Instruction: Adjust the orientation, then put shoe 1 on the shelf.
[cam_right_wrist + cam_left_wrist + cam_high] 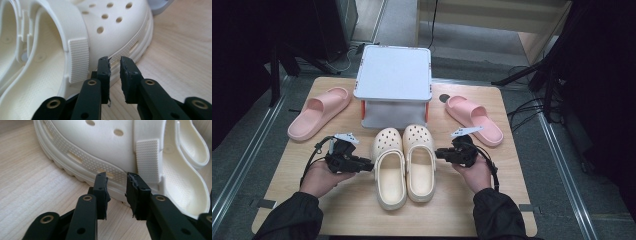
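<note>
Centrally on the wooden surface: two cream clogs side by side, left clog and right clog, toes toward the white box at upper middle of frame. Left tongs at the left clog's outer edge, right tongs at the right clog's outer edge. Left tongs slightly spread, nothing pinched, tips just short of the clog's sole rim. Right tongs likewise parted, empty, close beside the sole. Pink slide at left, second pink slide at right, well apart.
</note>
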The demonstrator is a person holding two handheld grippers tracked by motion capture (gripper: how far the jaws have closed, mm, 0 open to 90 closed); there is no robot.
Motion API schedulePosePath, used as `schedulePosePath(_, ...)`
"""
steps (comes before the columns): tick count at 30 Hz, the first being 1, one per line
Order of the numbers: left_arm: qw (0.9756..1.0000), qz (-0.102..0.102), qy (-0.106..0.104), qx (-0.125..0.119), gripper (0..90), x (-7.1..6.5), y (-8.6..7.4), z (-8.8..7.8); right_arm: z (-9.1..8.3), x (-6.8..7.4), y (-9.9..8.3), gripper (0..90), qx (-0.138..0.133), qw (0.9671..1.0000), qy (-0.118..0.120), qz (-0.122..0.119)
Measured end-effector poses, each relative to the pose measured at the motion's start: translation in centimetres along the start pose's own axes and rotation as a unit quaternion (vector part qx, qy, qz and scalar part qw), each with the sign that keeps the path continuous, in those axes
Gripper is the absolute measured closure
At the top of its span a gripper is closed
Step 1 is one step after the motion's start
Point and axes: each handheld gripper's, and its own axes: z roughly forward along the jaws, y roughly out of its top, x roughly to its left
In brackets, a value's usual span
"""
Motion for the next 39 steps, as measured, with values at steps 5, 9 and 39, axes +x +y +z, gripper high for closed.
schedulePosePath(5, 0.9999, -0.005, 0.002, -0.013, 61.6, -0.1, 0.0, -0.8, -1.7, 0.0, 0.2, 72.8, -0.046, 0.9988, 0.008, 0.015)
schedulePosePath(9, 0.9998, -0.008, 0.007, -0.015, 56.0, -0.1, 0.1, -1.3, -2.8, 0.6, 0.4, 69.1, -0.064, 0.9979, 0.012, 0.003)
schedulePosePath(39, 0.9984, -0.029, 0.035, -0.032, 48.5, 0.0, -0.6, -3.5, -1.8, 9.7, -0.3, 38.4, -0.063, 0.9964, 0.039, -0.042)
